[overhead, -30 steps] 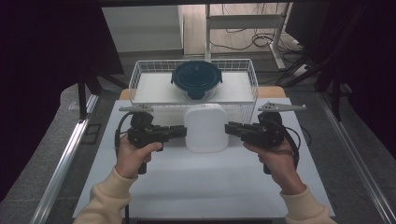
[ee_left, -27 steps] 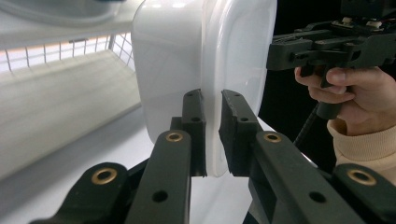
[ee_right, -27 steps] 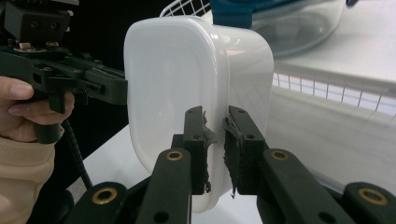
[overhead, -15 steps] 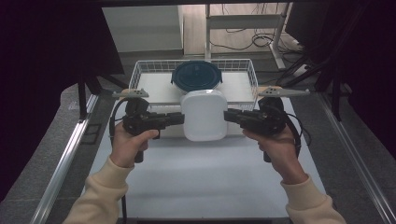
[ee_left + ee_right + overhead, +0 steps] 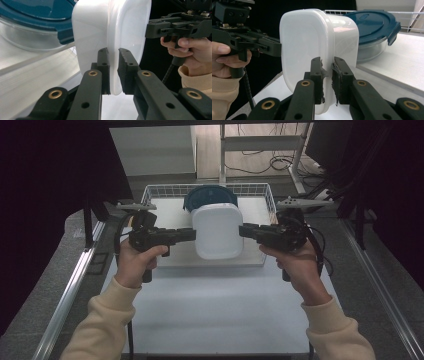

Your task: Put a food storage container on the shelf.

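White plastic tub looks light, slick; we pinch its thin rim, left tongs and right tongs clamped on opposite sides.

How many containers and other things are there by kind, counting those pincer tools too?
White plastic containers with lid: 1, the white lidded container
Glass bowls with blue lid: 1, the blue-lidded glass bowl
Wire baskets: 1, the wire basket
Handheld grippers: 2, the left gripper and the right gripper
Total: 5
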The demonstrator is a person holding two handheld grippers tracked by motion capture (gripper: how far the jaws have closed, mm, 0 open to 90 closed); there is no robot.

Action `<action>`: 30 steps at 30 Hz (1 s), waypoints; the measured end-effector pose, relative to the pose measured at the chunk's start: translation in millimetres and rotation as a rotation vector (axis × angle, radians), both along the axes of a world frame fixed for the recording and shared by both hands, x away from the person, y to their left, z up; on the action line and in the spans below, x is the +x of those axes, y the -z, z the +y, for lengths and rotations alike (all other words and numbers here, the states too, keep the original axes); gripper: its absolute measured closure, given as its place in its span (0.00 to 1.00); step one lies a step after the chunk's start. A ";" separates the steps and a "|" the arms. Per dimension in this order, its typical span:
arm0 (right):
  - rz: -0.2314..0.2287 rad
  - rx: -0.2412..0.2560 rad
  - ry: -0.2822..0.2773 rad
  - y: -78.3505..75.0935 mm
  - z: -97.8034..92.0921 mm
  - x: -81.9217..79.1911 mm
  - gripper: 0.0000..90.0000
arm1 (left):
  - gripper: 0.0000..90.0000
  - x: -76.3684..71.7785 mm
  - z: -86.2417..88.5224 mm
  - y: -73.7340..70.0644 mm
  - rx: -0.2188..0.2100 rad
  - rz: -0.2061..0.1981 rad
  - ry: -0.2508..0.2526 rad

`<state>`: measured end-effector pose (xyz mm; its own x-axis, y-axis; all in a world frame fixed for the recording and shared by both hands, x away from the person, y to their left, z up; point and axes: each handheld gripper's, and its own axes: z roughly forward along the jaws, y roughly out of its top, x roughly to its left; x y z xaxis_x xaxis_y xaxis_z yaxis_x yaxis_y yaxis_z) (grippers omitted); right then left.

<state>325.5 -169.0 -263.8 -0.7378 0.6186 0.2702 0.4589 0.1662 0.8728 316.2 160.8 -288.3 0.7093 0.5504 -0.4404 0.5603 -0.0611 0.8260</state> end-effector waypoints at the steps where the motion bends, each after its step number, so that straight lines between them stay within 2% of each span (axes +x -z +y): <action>1: 0.001 0.000 0.000 -2.0 0.3 0.7 0.86 | 0.90 0.8 0.2 -1.8 0.001 -0.003 0.000; 8: -0.018 -0.001 0.003 -18.2 3.0 8.2 0.86 | 0.90 11.0 1.8 -17.9 0.004 -0.013 -0.005; 12: -0.013 0.005 0.000 -27.4 4.1 15.6 0.87 | 0.90 19.6 3.4 -26.5 0.004 -0.013 -0.007; 20: -0.024 0.004 -0.004 -42.0 8.2 28.9 0.87 | 0.89 32.1 7.8 -38.6 -0.005 -0.011 -0.017; 25: -0.009 0.014 -0.016 -48.0 11.1 37.0 0.87 | 0.89 40.7 12.9 -42.0 -0.023 0.004 -0.017; 30: 0.003 0.008 -0.016 -54.0 16.3 46.2 0.87 | 0.89 50.3 18.1 -49.3 -0.019 0.013 -0.026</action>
<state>371.7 -152.7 -209.8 -0.7464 0.6047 0.2778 0.4594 0.1662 0.8726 366.5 178.9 -238.9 0.6892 0.5600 -0.4598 0.5718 -0.0306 0.8198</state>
